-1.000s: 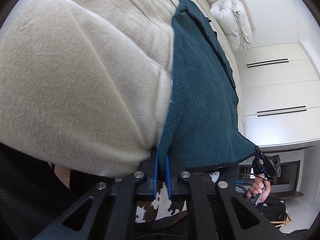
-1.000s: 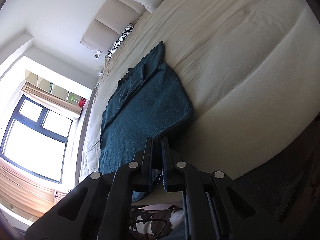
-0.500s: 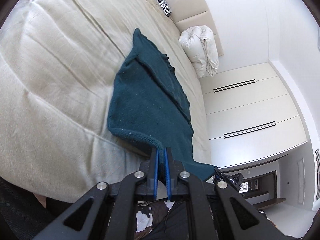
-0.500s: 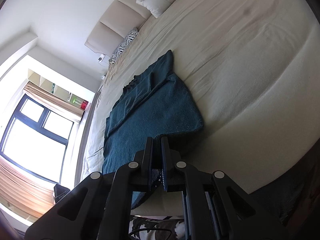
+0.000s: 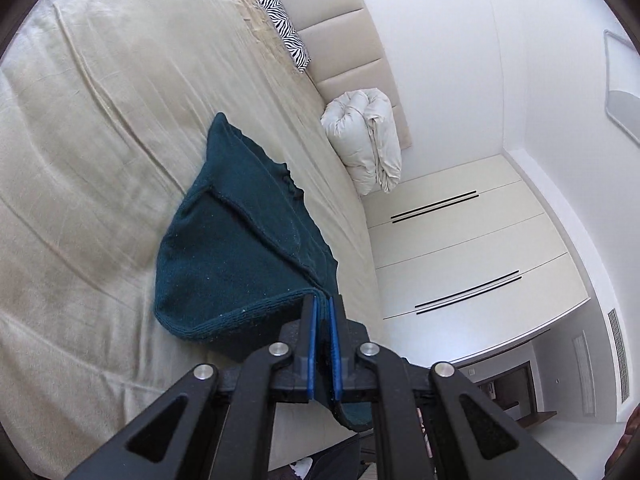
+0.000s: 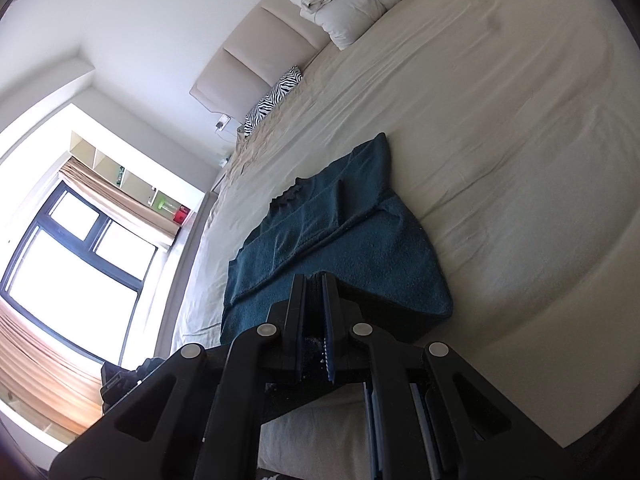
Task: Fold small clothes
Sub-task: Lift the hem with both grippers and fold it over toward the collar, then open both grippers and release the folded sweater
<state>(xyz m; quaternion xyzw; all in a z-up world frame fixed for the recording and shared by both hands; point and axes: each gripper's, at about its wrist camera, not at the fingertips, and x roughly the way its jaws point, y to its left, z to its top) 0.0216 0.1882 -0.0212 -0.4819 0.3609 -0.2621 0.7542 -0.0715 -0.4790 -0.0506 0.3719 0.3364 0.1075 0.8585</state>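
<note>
A dark teal knitted garment [image 5: 236, 248] lies on the beige bed [image 5: 100, 120], its near hem lifted off the sheet. My left gripper [image 5: 323, 308] is shut on one corner of that hem. My right gripper [image 6: 314, 284] is shut on the other corner of the garment [image 6: 340, 240]. The lifted hem curls over the part still lying flat. The far end, with a sleeve folded across it, rests on the bed.
A folded white duvet [image 5: 368, 140] and a zebra-print pillow [image 5: 286, 30] lie by the padded headboard [image 5: 344, 48]. White wardrobe doors [image 5: 460, 248] stand past the bed. A bright window with curtains [image 6: 60, 280] is at the other side.
Both grippers have lifted the near hem up and carried it forward over the bed. The garment, hanging over the bed's edge before, now lies wholly on the bed, shorter and bunched.
</note>
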